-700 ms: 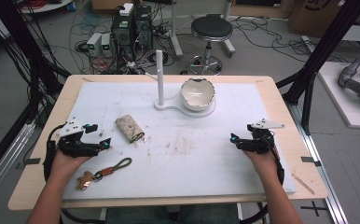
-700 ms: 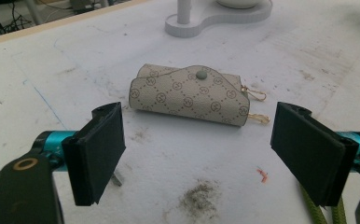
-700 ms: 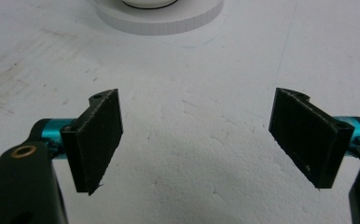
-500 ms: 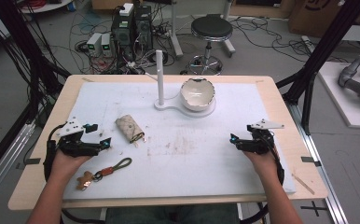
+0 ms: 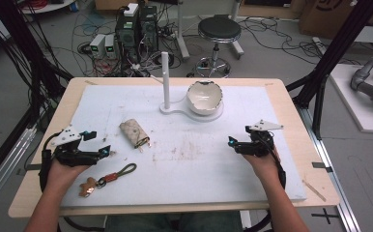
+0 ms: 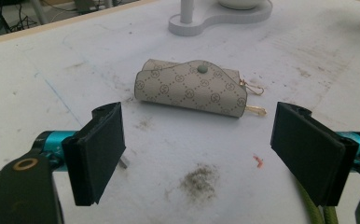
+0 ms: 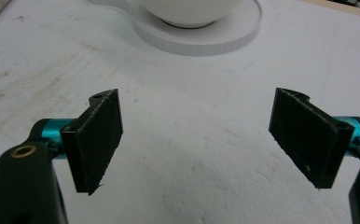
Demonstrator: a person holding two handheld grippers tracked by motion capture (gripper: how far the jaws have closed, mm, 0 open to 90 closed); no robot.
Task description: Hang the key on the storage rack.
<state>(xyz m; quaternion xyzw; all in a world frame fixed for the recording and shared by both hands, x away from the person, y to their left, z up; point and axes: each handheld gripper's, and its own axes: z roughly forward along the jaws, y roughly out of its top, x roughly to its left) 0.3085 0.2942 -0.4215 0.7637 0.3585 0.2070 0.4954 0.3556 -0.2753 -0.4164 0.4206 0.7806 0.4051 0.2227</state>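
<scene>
A beige patterned key pouch point(image 5: 134, 133) point(image 6: 192, 87) lies on the white mat, ahead of my left gripper point(image 5: 102, 145) point(image 6: 201, 156), whose jaws stand wide open with nothing between them. An olive cord keychain with a gingerbread charm point(image 5: 108, 177) rests near the left hand. On the right side of the mat my right gripper point(image 5: 232, 142) point(image 7: 201, 144) is open over bare mat. A white bowl point(image 5: 204, 96) point(image 7: 187, 11) sits on a white stand with an upright post point(image 5: 165, 79).
The white mat point(image 5: 189, 164) covers a wooden table point(image 5: 291, 101). Black frame posts point(image 5: 329, 58) rise at both sides. A stool point(image 5: 218, 29), computers and cables sit on the floor beyond the far edge.
</scene>
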